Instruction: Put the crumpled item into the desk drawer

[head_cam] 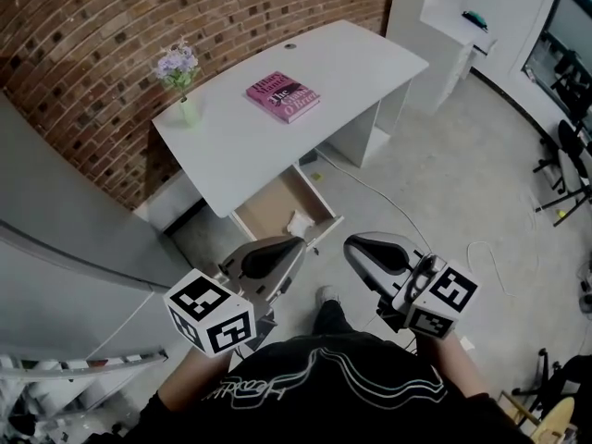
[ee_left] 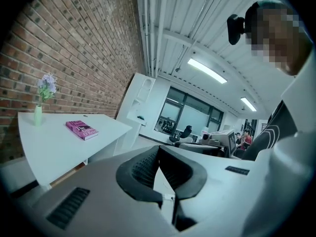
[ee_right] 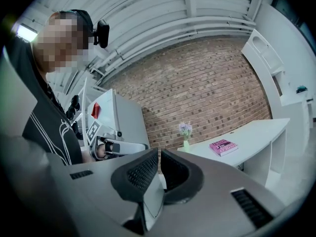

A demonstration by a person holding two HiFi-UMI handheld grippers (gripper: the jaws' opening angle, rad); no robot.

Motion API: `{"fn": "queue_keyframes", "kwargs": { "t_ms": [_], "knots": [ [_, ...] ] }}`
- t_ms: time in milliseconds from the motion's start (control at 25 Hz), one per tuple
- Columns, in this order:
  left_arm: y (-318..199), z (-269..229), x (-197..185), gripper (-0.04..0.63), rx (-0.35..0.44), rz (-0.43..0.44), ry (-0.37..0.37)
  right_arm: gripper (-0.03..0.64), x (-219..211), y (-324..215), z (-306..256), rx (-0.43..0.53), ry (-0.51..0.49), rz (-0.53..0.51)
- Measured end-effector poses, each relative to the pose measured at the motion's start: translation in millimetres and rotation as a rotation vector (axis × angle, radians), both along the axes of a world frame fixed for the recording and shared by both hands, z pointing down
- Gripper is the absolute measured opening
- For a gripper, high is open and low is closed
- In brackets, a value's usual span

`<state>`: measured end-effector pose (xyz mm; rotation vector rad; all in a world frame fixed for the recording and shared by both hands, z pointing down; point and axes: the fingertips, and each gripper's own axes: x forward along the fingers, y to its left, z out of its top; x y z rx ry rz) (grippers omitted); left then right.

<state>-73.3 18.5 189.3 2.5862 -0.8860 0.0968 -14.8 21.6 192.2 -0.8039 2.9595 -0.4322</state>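
I am looking down on the small white crumpled wad of paper (head_cam: 298, 222), which is lying inside the open, wood-lined desk drawer (head_cam: 268, 209) at the middle of the head view, toward the drawer's front right corner; from that I am judging the drop itself as done. I am holding the left gripper (head_cam: 294, 246) just below the drawer's front panel in the frame, its jaws pressed together on nothing. The right gripper (head_cam: 353, 246) is hovering to its right, lower centre of the frame, jaws likewise together and empty. I am keeping both low and outside the drawer, probably so that nothing is blocking the front panel. The drawer is standing pulled out, and pushing it in looks like the only thing left, if that is wanted. On the curved white worktop (head_cam: 277, 146) above it, the pink hardback book (head_cam: 283, 97) and the pale green vase of purple flowers (head_cam: 189, 111) are sitting well apart from the drawer, out of my way.
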Motion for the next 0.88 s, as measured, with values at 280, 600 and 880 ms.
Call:
{"fn": "queue_keyframes", "kwargs": {
  "t_ms": [280, 600, 880],
  "knots": [
    [2, 5, 6, 0.021, 0.007, 0.013, -0.002, 0.049, 5, 2, 7, -0.032, 0.017, 0.010],
    [3, 6, 16, 0.021, -0.006, 0.027, -0.006, 0.049, 13, 0, 6, -0.022, 0.001, 0.020],
    [-3, 9, 27, 0.021, -0.013, 0.033, -0.006, 0.049, 25, -2, 20, -0.095, 0.049, 0.033]
  ]
}}
